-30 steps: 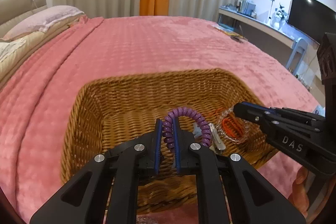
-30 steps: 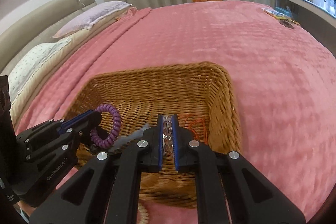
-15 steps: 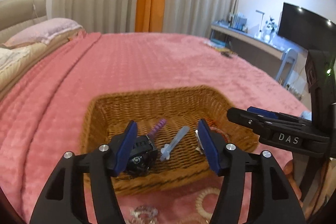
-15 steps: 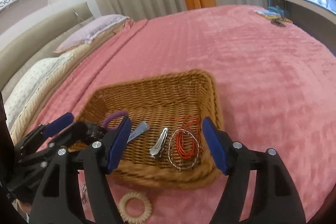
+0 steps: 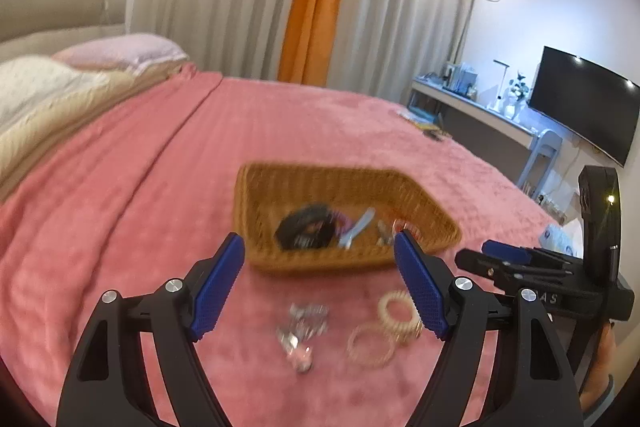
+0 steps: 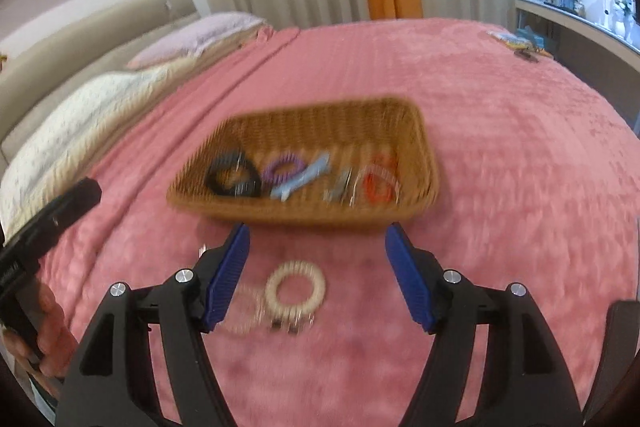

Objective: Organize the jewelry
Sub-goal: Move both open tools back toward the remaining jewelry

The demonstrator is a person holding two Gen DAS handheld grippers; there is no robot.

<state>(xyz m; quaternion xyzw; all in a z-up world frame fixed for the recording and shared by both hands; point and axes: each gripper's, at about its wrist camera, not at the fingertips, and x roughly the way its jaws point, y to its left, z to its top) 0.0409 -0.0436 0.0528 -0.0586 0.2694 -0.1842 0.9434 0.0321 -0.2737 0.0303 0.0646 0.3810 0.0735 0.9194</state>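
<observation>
**Loose pieces wait between our grippers and the basket**

Pink bedspread (image 6: 500,131) fills both views, with the wicker basket (image 6: 428,163) sitting on it ahead of us. Inside lie a black hair tie (image 6: 232,177), a purple coil tie (image 6: 285,169), a pale blue clip (image 6: 304,179), a metal clip (image 6: 340,187) and an orange string bracelet (image 6: 378,183).

We hold our left gripper (image 5: 320,285) and our right gripper (image 6: 318,273) with jaws spread wide and nothing between them.

On the blanket, nearer to us than the basket, rest a cream coil tie (image 6: 295,287), a clear bead bracelet (image 6: 244,311) just left of it, and, in the left wrist view, a sparkly crystal piece (image 5: 302,327).

We judge the cream coil tie the natural target: it lies flat, almost centred ahead of our right gripper, so a straight forward, downward reach should straddle it. The crystal piece sits centred before our left.
</observation>
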